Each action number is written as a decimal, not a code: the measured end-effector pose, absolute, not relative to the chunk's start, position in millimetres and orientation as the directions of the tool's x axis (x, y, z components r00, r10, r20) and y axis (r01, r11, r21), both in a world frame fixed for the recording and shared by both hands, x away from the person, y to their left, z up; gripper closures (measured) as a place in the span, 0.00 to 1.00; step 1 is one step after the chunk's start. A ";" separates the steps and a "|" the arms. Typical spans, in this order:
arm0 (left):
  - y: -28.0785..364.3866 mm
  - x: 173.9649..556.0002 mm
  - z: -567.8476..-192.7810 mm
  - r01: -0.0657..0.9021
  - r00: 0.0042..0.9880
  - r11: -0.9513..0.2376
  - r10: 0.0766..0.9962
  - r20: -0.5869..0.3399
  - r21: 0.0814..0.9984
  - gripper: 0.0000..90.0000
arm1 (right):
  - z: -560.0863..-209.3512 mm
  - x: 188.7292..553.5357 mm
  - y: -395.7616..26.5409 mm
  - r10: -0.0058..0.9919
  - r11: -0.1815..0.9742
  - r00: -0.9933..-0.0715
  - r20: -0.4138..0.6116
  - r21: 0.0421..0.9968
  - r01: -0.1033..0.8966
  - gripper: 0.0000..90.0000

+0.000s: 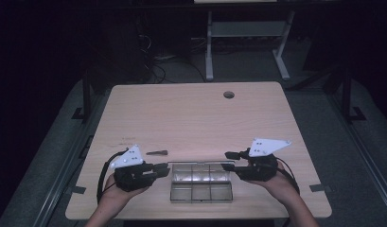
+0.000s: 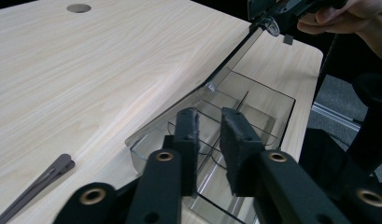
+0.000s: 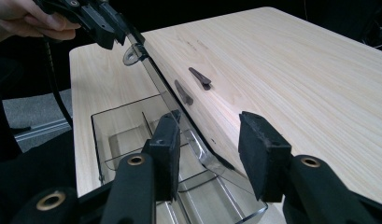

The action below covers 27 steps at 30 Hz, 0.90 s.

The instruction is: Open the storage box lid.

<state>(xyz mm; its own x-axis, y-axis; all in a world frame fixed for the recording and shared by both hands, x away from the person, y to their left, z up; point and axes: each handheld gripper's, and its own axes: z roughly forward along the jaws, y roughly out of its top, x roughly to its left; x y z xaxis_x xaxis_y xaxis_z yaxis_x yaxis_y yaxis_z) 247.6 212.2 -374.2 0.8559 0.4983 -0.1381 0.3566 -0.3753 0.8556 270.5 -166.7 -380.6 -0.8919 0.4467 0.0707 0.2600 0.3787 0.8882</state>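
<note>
Wooden table (image 1: 191,113): clear, seemingly empty organizer box (image 1: 201,182).

A clear plastic compartment box (image 1: 201,187) is set at the near edge of the table, between the two hands. Its transparent lid (image 2: 226,70) is raised and tilted back. Six compartments are seen inside it.

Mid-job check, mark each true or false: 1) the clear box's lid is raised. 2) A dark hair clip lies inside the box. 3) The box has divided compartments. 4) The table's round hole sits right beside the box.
1) True: the lid of the clear compartment box stands lifted.
2) False: the hair clip lies on the table, outside the box.
3) True.
4) False: the hole is near the far edge.
</note>
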 end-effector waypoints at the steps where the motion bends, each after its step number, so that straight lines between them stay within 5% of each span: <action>1: 212.2 248.1 -373.5 0.354 0.857 -0.377 0.498 -0.135 0.856 0.82 | -380.5 270.5 -166.9 0.449 0.376 -0.890 0.074 0.889 0.263 0.65; 18: 212.3 269.7 -356.7 0.271 0.876 -0.419 0.481 -0.042 0.867 0.67 | -375.5 277.6 -170.3 0.460 0.356 -0.885 0.080 0.896 0.266 0.69; 27: 203.6 283.1 -355.6 0.236 0.886 -0.430 0.463 -0.012 0.872 0.67 | -373.8 283.5 -172.0 0.465 0.346 -0.881 0.083 0.899 0.268 0.71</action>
<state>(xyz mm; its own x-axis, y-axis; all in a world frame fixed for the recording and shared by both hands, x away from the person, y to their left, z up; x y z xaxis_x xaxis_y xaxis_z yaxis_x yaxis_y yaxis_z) 283.1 203.6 -355.6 0.8864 0.4628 -0.0120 0.2361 -0.4296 0.8716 283.5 -172.0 -373.8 -0.8813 0.4651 0.0834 0.2677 0.3460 0.8992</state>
